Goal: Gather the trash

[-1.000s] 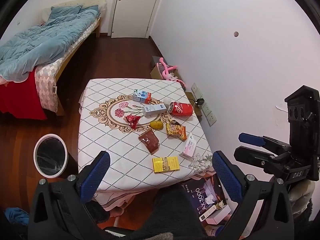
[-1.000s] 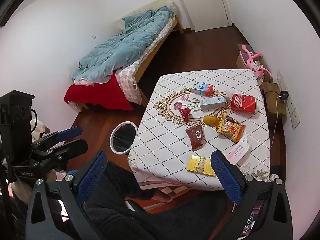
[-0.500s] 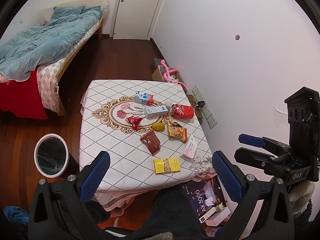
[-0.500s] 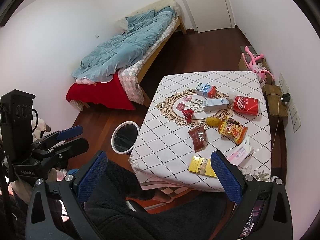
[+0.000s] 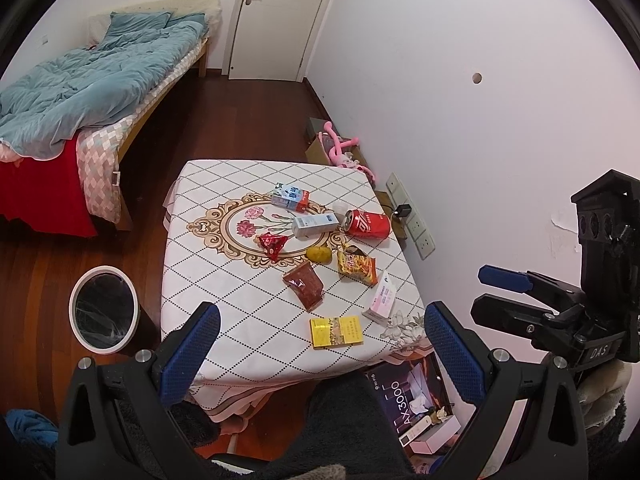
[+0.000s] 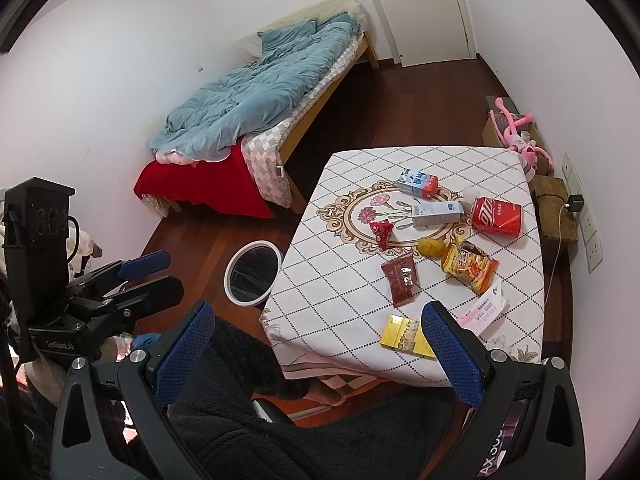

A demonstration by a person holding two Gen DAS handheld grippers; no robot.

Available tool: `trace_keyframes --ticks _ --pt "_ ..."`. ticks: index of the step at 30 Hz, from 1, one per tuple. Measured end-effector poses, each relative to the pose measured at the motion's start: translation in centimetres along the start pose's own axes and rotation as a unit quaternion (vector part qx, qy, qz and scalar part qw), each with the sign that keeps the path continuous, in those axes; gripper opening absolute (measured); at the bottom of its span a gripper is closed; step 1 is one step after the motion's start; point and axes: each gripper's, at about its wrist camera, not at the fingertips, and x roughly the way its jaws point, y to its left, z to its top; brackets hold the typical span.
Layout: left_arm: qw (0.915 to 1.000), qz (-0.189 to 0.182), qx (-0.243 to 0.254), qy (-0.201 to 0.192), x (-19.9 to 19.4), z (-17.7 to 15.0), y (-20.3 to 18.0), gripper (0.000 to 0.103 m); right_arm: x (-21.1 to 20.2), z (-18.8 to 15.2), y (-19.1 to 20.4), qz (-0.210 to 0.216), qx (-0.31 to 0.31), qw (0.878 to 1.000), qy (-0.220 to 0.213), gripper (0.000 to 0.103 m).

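— How far along am I with the trash?

— By the look of it, you haven't started. Every piece lies on the tabletop [image 5: 208,280]: the red can [image 5: 368,223] on its side near the wall edge, two small cartons [image 5: 290,197] beside it, a red wrapper [image 5: 273,243], a brown packet [image 5: 303,285], the orange snack bag [image 5: 357,268], a yellow packet [image 5: 335,332] and a pink-and-white one [image 5: 381,300] at the near edge.

— And the bin?

— The white-rimmed bin [image 5: 103,309] stands on the floor just left of the tabletop; I see only its dark liner inside.

— My tongs?

— Both released and empty — your left tongs [image 5: 320,344] and right tongs [image 6: 316,344] hang well above the near edge. The yellow packet looks the closest first pick.
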Motion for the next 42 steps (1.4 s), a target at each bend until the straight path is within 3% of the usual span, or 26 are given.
trace_keyframes --ticks 42 --pt "1.0 -0.003 -0.001 -0.008 -0.52 0.31 0.51 0.103 -0.26 0.36 0.71 0.006 -0.004 1.0 -0.008 0.103"
